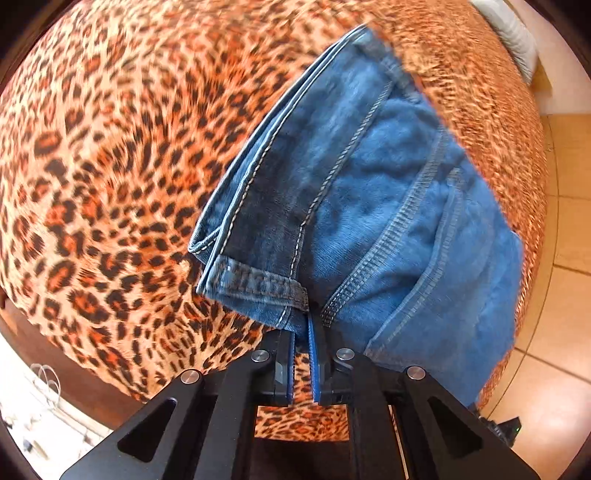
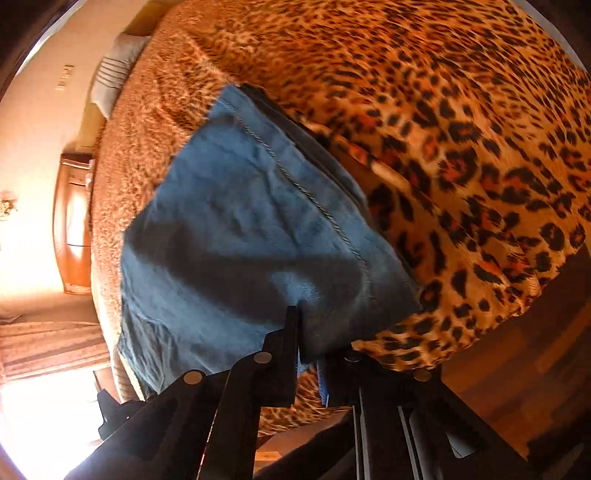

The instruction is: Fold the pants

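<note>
- Denim: blue pants [image 1: 369, 184] lie in a folded stack on the leopard-print cover [image 1: 110, 166]; the near edge is lifted, just by a belt loop [image 1: 258, 284].
- Left gripper [image 1: 303, 332] is nearly closed, its fingers pinching that denim edge.
- Judgement: to fold well, carry this edge level with the other side, keep the layers stacked, and lay it down flat without dragging the stack.
- Left view room: tiled floor [image 1: 561, 295] right of the bed, pale striped pillow [image 1: 513, 33] at the far end.
- Right view: right gripper [image 2: 301, 325] is pinched tight on the near denim edge of the pants [image 2: 240, 221]; a shadow crosses the cloth.
- Judgement: match height with the left, or the fold goes skewed.
- Right view room: same print cover [image 2: 461, 129], wooden furniture [image 2: 72, 221] against the wall, strong glare at lower left, blur from motion.
</note>
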### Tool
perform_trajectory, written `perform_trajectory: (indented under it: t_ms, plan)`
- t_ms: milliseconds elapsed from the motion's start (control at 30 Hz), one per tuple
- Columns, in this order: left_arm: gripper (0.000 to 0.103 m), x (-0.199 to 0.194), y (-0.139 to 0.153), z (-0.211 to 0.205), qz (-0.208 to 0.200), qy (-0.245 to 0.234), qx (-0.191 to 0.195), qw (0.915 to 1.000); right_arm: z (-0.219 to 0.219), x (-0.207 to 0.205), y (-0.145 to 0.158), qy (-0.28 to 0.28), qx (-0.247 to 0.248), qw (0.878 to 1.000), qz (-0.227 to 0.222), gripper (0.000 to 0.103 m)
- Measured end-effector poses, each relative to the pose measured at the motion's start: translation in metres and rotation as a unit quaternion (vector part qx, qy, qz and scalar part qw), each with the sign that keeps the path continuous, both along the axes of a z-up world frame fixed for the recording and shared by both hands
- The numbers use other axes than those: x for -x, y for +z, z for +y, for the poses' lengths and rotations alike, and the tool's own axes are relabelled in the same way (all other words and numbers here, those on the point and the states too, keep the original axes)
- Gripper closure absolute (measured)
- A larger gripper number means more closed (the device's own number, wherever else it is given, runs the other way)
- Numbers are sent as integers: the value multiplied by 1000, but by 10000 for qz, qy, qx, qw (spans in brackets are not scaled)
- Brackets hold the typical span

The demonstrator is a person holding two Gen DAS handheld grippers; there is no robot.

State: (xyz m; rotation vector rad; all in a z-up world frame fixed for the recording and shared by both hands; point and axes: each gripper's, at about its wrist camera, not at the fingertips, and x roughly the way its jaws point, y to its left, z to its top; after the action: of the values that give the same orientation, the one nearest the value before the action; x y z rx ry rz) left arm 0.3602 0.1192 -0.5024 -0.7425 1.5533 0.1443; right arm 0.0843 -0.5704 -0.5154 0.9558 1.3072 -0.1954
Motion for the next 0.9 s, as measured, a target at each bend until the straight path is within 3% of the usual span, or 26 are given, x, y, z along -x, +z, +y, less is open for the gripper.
perform_trajectory:
  t_ms: [67, 100, 167, 300, 333, 567, 700, 733, 767, 800, 833, 867, 900]
  plan:
    - [94, 1, 13, 3, -155, -414, -29, 9990, -11, 4, 15, -69, 119, 9999, 4, 81]
    - [94, 3, 19, 5, -234, -585, -9, 9980, -20, 5, 28, -109, 370, 9993, 13, 74]
    - [93, 1, 37, 15, -446, -675, -147, 9966, -39, 1, 58, -238, 941, 9951, -202, 72]
    - [51, -39, 56, 30, -907, -528, -779, 9914, -49, -39, 81, -75, 1218, 9905, -629, 48]
    - [48, -53, 56, 35, -947, -470, -903, 9903, -45, -58, 77, 92, 1175, 9907, -674, 47]
    - [48, -145, -4, 33, -473, -230, -714, 9961, -31, -138, 36, 329, 1277, 9904, -416, 47]
    - [49, -148, -32, 28, -251, -55, -142, 9996, -24, -156, 13, 445, 1000, 9936, -265, 46]
    - [53, -149, -37, 24, -242, -82, -97, 9996, -24, -156, 11, 517, 1032, 9931, -227, 46]
    - [60, -154, -46, 20, -242, -151, -138, 9995, -23, -162, 9, 669, 1166, 9907, -218, 48]
    - [77, -157, -47, 16, -259, -210, -146, 9993, -19, -164, 13, 853, 1406, 9862, -204, 68]
    - [80, -159, -46, 14, -314, -185, -77, 9993, -17, -169, 15, 1026, 1637, 9811, -114, 85]
    - [80, -159, -40, 12, -397, -159, -107, 9990, -19, -171, 20, 1049, 1628, 9809, -174, 93]
    - [80, -160, -33, 10, -463, -229, -350, 9980, -23, -171, 28, 976, 1635, 9811, -333, 94]
